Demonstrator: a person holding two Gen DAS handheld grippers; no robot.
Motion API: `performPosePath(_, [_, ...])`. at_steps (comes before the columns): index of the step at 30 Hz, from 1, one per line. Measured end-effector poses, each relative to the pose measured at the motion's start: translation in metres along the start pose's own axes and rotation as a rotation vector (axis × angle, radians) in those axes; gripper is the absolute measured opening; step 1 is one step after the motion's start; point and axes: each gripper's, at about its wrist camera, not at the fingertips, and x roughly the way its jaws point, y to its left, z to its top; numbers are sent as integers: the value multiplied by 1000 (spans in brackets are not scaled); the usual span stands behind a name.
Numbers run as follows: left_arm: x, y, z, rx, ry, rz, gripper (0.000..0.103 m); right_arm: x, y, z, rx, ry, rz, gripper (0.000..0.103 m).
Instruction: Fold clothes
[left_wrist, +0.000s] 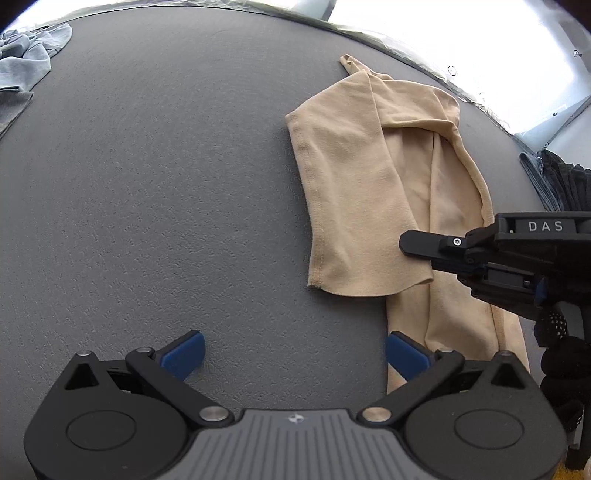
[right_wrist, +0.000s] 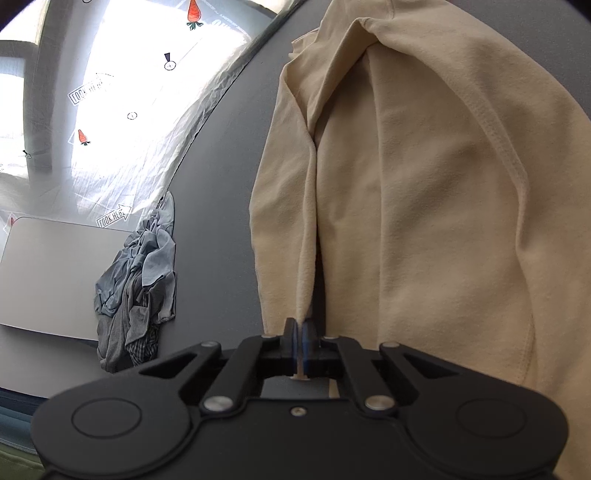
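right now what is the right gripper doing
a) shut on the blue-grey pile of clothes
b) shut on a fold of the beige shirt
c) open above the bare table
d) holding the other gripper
b: in the right wrist view the right gripper has its jaws pinched together on a raised fold of the beige shirt, while the blue-grey clothes pile lies apart.

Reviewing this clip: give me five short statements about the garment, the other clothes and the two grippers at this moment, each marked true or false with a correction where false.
1. The right gripper is shut on a fold of the beige knit garment. True.
2. The left gripper is clamped on the garment. False: its jaws stand wide open over the grey table surface, holding nothing.
3. A crumpled pile of grey-blue clothes lies at the table edge. True.
4. The beige garment is red. False: it is beige.
5. The garment lies fully flat and unfolded. False: part is folded over itself.
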Motion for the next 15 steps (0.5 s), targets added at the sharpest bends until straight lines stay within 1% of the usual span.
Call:
performPosePath(5, [3, -5, 3, -22, 4, 35, 103, -32, -5, 2, 18, -80, 47, 2])
performPosePath(9, [6, -11, 4, -36, 7, 86, 103, -57, -18, -1, 48, -133, 40, 2])
performPosePath(12, [11, -20, 5, -18, 19, 148, 103, -74, -30, -4, 82, -169, 30, 2])
performPosePath(15, [19, -34, 6, 33, 43, 229, 103, -91, -41, -8, 114, -208, 18, 2])
